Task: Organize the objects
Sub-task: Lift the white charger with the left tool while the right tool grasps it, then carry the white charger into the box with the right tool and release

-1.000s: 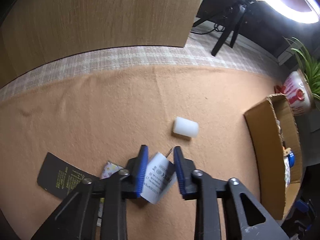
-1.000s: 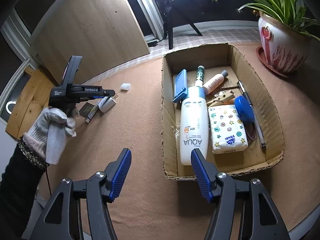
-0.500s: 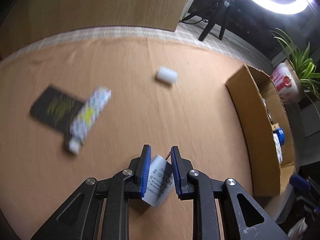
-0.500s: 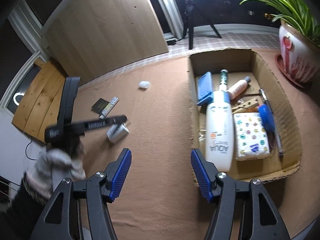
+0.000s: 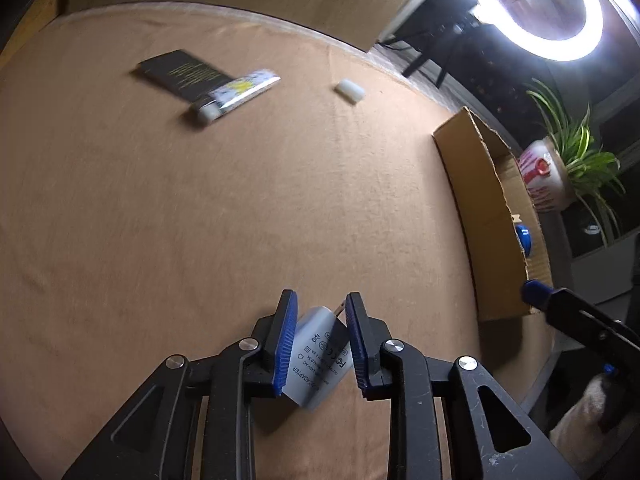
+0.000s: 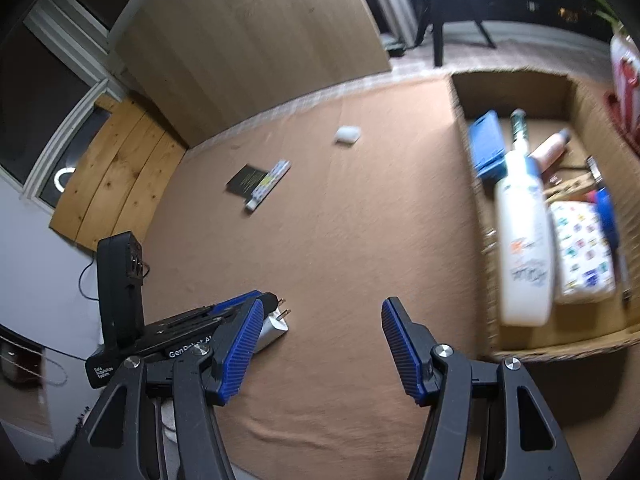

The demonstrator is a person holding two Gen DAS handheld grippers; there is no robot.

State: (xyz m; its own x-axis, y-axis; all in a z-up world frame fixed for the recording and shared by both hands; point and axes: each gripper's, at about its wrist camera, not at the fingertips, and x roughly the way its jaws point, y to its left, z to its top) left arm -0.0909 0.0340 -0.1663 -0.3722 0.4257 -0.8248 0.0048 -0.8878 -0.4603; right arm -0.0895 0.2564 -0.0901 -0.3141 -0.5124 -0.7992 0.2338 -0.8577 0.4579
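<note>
Left gripper (image 5: 318,340) pinching a white power adapter (image 5: 320,360) above the tan desk (image 5: 240,220).
The adapter sits tilted between the blue fingers (image 5: 285,340), prongs pointing forward. Right gripper (image 6: 320,348): fingers spread, holding nothing. Ahead and right of the left fingers stands the cardboard box (image 5: 480,208); far ahead lie a black booklet (image 5: 182,72), a patterned tube (image 5: 236,92) and a white cap (image 5: 350,90).
</note>
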